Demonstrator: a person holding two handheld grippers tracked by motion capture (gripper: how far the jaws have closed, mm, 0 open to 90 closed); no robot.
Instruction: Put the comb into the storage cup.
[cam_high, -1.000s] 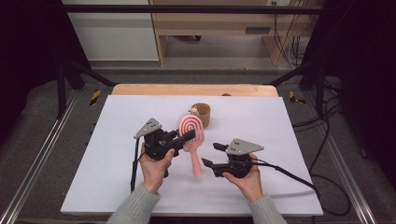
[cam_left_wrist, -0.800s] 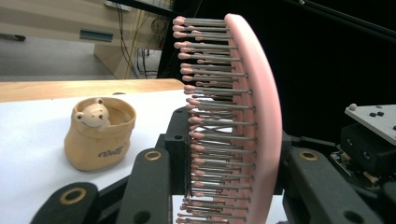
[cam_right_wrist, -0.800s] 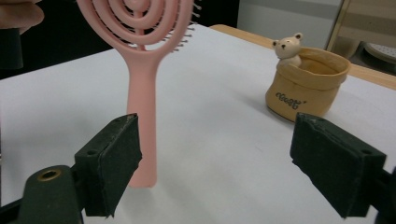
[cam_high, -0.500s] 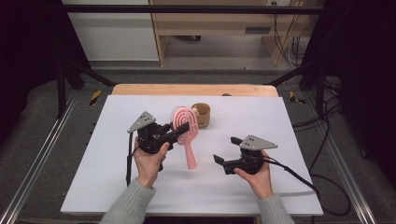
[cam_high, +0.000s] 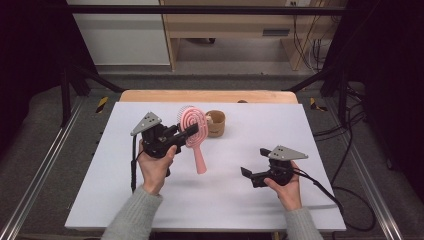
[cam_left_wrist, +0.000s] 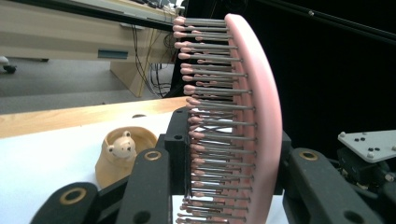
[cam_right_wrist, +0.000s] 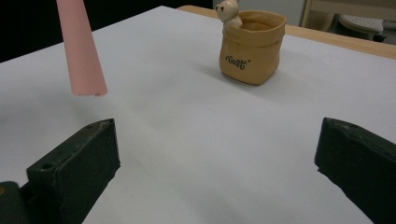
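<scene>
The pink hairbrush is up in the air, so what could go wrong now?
The left hand-held gripper pinches the pink hairbrush only by its head, with the long handle hanging free, so it might swing or slip out. The little bear pot stands close behind the brush and could get bumped over. The right hand-held gripper is open and off to the side, too far to catch a fall.

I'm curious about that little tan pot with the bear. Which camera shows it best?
The right gripper view: the pot stands large and sharp, the bear peeking over its rim and lettering on its front. The high view shows it small behind the pink brush. The left gripper view catches it partly behind a jaw.
</scene>
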